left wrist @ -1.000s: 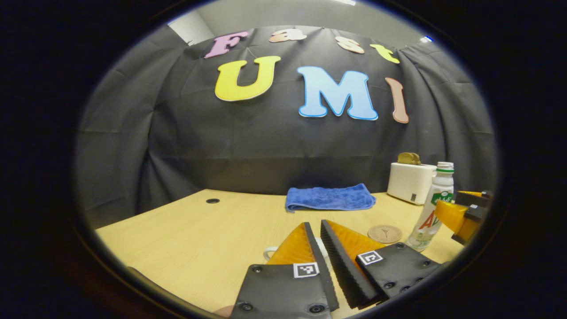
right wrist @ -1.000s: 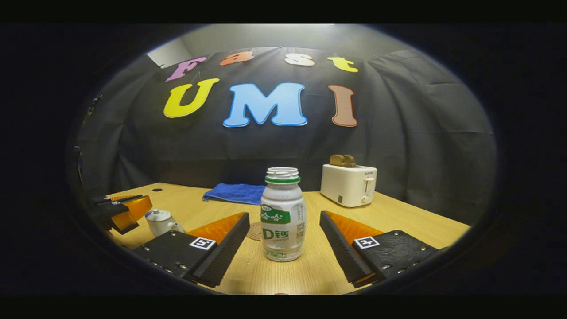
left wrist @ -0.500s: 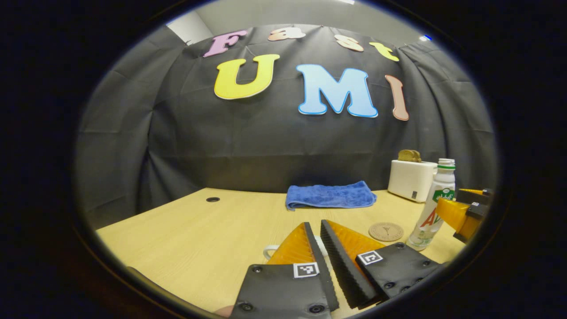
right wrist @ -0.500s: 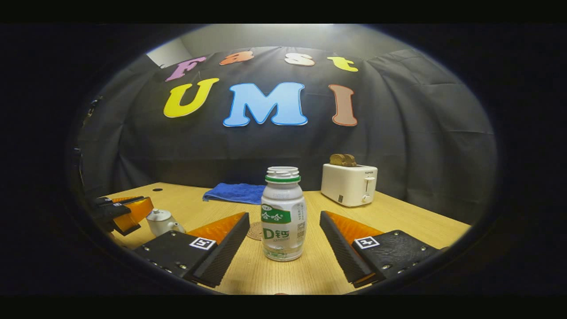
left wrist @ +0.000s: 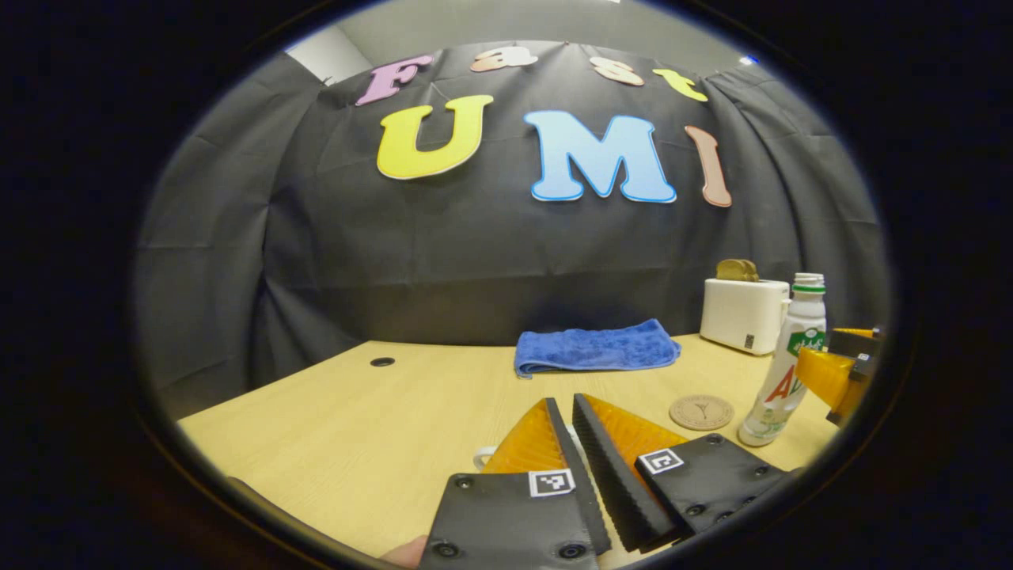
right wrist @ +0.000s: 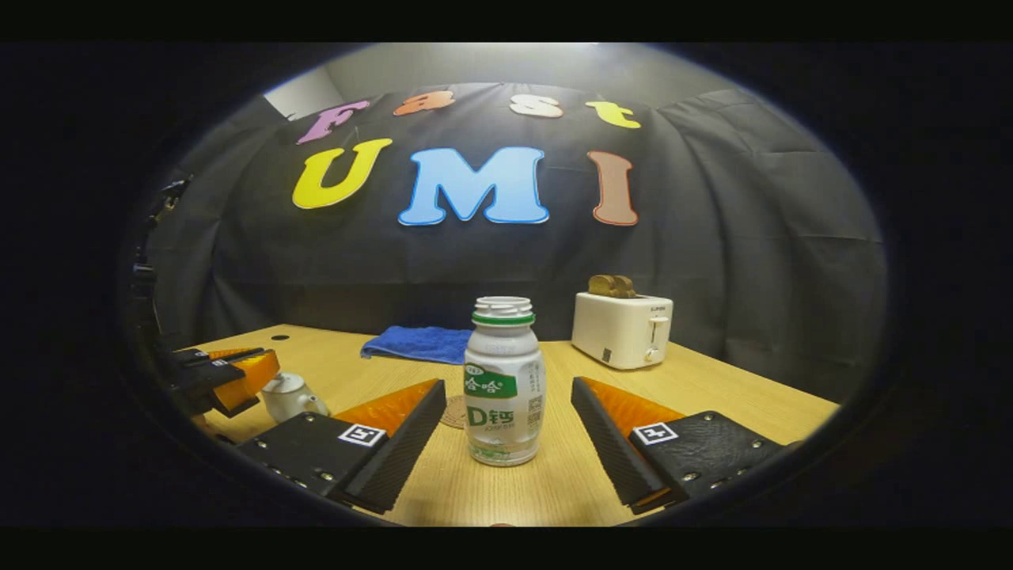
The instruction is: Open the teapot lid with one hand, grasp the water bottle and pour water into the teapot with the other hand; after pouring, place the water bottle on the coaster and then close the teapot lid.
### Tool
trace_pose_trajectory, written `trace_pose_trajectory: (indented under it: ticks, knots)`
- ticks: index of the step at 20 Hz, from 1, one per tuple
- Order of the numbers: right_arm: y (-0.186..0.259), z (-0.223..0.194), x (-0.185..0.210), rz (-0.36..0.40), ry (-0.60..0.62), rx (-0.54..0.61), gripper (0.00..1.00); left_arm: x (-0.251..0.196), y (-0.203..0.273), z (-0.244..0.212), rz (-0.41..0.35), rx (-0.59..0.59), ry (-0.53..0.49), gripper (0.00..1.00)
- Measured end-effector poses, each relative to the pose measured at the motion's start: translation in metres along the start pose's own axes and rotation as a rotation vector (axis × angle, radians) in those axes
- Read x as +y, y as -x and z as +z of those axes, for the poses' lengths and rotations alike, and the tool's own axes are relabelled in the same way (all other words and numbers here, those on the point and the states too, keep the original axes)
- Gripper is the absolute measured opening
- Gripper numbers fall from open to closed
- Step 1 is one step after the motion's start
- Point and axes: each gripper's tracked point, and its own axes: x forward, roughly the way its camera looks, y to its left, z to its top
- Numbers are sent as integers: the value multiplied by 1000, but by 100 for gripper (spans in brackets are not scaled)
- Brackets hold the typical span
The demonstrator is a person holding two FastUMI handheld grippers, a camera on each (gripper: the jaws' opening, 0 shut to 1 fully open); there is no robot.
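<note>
Left gripper view: my left gripper (left wrist: 571, 405) sits at bottom center, fingers nearly together w/ just a thin gap. A bit of white teapot (left wrist: 484, 457) peeks out left of the fingers; can't tell if the tips are actually on the lid knob, it's hidden behind them. Coaster (left wrist: 701, 412) lies on the table (left wrist: 340, 427) lower right, bottle (left wrist: 783, 372) upright just right of it, not on it. Blue towel (left wrist: 595, 348) is folded at center by the wall, toaster (left wrist: 744, 315) w/ bread at right.

Right gripper view: my right gripper (right wrist: 506, 396) is wide open at bottom center, 2 fingers either side of the bottle (right wrist: 503, 381), neither touching it. Bottle stands upright on the table (right wrist: 712, 388), no cap on. Coaster (right wrist: 456, 412) is partly hidden behind the bottle, to its left. Teapot (right wrist: 290, 397) is at lower left, lid on, w/ the left gripper (right wrist: 237, 376) right above and beside it. Towel (right wrist: 418, 345) is at center back, toaster (right wrist: 621, 329) to the right of the bottle.
</note>
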Motion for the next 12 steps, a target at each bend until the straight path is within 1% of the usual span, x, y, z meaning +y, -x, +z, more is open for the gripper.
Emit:
trace_pose_trajectory:
  ticks: [1,3,4,5,6,7,12]
  knots:
    - [-1,-1,0,-1,-2,1,98,2,-3,-1,0,4,5,17]
    - [-1,-2,0,0,-5,3,98,-3,-9,2,-29,-2,12,17]
    - [-2,-4,1,2,-7,9,98,-6,-12,0,-40,2,-4,17]
    - [-2,-5,1,3,-7,12,98,-6,-15,-3,-32,7,-28,17]
    - [-2,-6,1,4,-8,14,98,-3,-18,-6,-15,13,-50,58]
    - [-2,-5,0,1,-7,12,98,-5,-19,-10,-15,30,-59,17]
    - [-1,-4,1,6,-10,4,98,-5,-19,-12,-15,32,-44,17]
